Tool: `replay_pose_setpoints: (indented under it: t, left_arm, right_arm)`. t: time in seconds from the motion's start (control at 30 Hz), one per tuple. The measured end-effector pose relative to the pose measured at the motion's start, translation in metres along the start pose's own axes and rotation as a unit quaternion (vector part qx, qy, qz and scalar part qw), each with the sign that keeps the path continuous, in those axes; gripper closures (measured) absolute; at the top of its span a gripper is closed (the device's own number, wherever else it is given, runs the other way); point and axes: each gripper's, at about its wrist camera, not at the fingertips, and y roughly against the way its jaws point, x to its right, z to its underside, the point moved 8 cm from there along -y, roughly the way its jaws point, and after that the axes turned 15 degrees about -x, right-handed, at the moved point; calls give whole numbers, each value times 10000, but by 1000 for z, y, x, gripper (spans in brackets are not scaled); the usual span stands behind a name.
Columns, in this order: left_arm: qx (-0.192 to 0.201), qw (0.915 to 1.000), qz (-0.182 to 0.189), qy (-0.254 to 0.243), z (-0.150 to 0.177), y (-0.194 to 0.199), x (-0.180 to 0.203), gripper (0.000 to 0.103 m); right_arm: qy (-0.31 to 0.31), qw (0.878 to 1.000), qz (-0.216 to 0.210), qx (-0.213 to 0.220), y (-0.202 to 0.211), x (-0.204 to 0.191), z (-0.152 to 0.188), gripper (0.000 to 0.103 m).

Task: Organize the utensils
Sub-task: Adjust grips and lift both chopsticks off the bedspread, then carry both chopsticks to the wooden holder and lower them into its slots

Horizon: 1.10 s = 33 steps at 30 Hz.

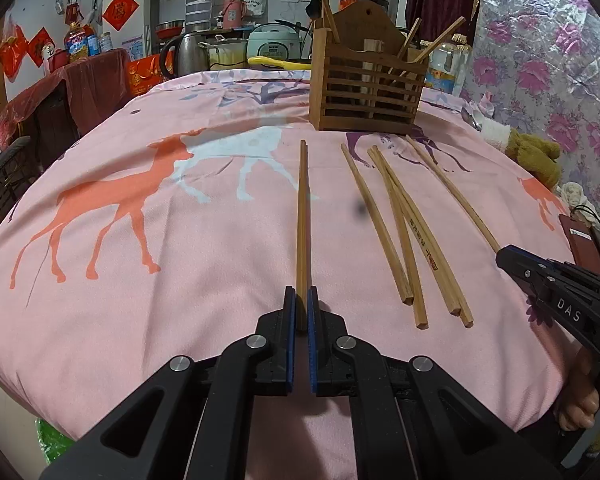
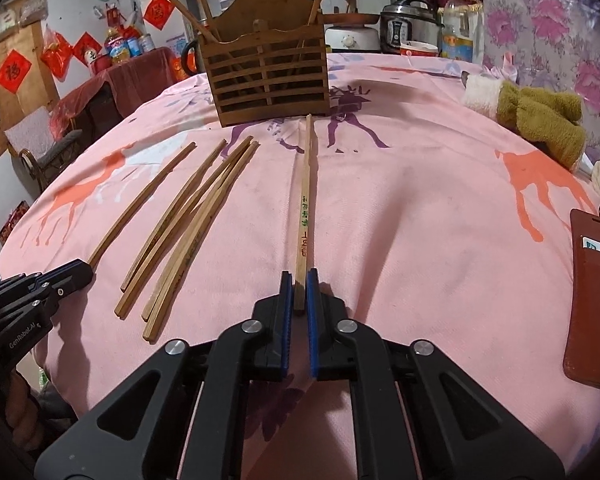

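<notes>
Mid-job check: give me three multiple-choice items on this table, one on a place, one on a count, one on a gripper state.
1. Where is the wooden utensil holder?
A. At the far end of the chopsticks, on the pink cloth
B. Beside the red card holder
C. On the olive towel

2. How many loose chopsticks lie between the two gripped ones?
A. One
B. Four
C. Eight

3. What is the right gripper doing?
A. Open above bare cloth
B. Shut on the printed chopstick
C. Shut on the towel

Answers:
1 A: the holder stands on the pink cloth just past the chopstick tips.
2 B: four sticks fan out between the left gripper's chopstick and the printed chopstick.
3 B: its blue pads pinch the near end of the printed chopstick; the left gripper likewise clamps its own.
</notes>
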Motion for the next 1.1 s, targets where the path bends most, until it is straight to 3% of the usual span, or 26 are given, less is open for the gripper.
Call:
replay_pose_setpoints:
  t: [0.6,0.97,1.1]
  left_arm:
    - [968,9953,-30,-83,-44,103,11,97]
    - [1018,9940,386,-70,-72,131,19,97]
    - [976,9947,257,-175,-77,127,22,97]
  right_arm:
    - [-240,9868,-213,1588,132,13,-51,97]
    - [-319,9818,-483,1808,158,15,-64,97]
    - [-283,9834,-423,1743,153,15,-66,97]
